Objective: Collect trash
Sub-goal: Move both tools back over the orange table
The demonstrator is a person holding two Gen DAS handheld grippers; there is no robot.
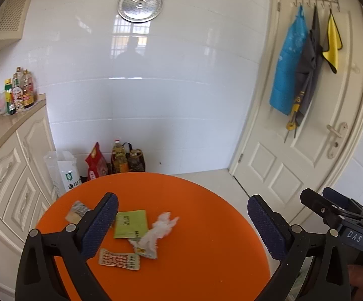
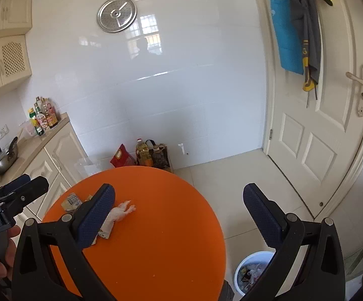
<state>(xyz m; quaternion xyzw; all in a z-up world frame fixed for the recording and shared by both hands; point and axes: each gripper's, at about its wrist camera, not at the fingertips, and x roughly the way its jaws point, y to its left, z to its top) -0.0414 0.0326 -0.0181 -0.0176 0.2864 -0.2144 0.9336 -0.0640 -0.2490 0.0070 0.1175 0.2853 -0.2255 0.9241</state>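
Both claws, left claw (image 1: 182,215) and right claw (image 2: 179,207), gape empty above crumpled white tissue (image 1: 160,228) on round orange table (image 1: 194,263).

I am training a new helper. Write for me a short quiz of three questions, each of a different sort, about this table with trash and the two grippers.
1. True or false: the left gripper is shut on the crumpled tissue.
2. Multiple choice: the green packet lies on A) the floor, B) the orange table, C) the counter.
3. Fill the gap: the white bin stands on the floor to the ____ of the table in the right wrist view.

Key
1. False: both grippers, also the right gripper, are open and hold nothing.
2. B.
3. Right.
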